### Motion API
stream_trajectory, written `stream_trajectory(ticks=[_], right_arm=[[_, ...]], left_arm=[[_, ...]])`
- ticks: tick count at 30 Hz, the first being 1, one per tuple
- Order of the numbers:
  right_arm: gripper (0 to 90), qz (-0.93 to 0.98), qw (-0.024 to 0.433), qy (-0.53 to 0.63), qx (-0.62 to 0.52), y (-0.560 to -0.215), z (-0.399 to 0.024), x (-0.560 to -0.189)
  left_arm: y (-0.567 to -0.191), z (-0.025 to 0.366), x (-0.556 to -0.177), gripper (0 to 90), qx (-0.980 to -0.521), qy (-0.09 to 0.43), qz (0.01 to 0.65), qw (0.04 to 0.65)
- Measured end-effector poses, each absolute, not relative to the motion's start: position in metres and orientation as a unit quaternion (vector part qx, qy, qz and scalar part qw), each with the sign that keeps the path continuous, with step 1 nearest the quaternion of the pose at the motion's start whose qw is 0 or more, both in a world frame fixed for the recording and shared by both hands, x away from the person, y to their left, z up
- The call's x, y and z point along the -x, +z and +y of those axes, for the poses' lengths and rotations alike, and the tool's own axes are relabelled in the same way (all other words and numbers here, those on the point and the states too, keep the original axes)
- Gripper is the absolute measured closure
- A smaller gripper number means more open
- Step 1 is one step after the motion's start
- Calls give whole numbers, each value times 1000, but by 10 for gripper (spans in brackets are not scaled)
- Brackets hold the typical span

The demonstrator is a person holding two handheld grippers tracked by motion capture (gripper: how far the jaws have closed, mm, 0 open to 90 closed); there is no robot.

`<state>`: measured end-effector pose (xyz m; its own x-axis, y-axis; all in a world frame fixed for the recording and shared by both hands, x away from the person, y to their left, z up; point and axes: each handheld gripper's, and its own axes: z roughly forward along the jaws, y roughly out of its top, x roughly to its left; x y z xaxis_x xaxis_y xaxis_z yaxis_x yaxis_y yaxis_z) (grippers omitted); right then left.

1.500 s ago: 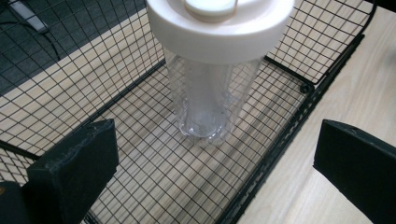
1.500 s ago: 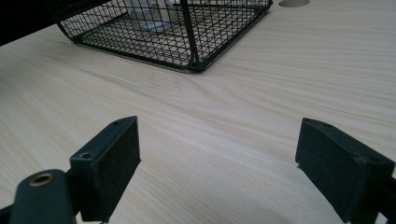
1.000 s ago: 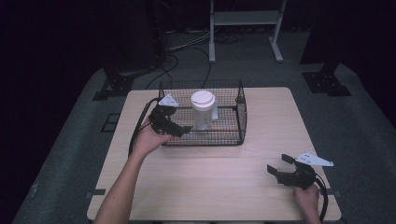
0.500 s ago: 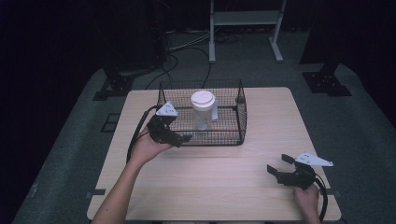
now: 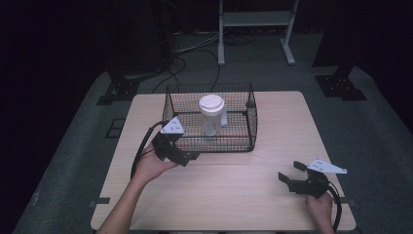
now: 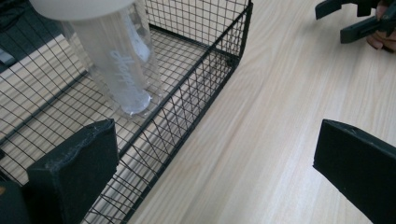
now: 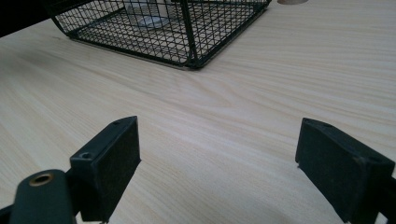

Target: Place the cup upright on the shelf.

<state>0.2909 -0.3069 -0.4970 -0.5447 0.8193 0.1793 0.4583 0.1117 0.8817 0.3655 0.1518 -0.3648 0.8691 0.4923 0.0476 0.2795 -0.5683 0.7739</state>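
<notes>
A black wire basket (image 5: 214, 144) stands at the middle of the wooden table (image 5: 229, 200). Inside it, upright, is a clear plastic bottle (image 5: 211, 117) with a white lid. My left gripper (image 5: 189, 158) is open, just outside the basket's front left corner, with nothing between its jaws. In the left gripper view (image 6: 215, 163) one jaw overlaps the basket's wall (image 6: 219, 79) and the bottle (image 6: 119, 70) stands close behind the mesh. My right gripper (image 5: 290, 171) rests open near the table's front right, holding nothing. Its own view (image 7: 219, 158) looks across bare wood to the basket (image 7: 187, 42).
The right hand's gripper (image 6: 359, 21) shows far off in the left gripper view. Beyond the table, on the dark floor, are cables (image 5: 195, 53), a white stand frame (image 5: 255, 22) and black stand bases (image 5: 341, 85).
My left gripper has drawn back from over the basket towards the person and now sits lower, in front of the basket. The right gripper has stayed put.
</notes>
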Motion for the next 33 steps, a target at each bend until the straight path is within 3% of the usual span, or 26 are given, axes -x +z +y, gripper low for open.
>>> stream_trajectory(ticks=[33], right_arm=[[129,727,184,495,-439,-497,-306,-291]], left_arm=[[-395,164,-334,0,-874,116,224,416]])
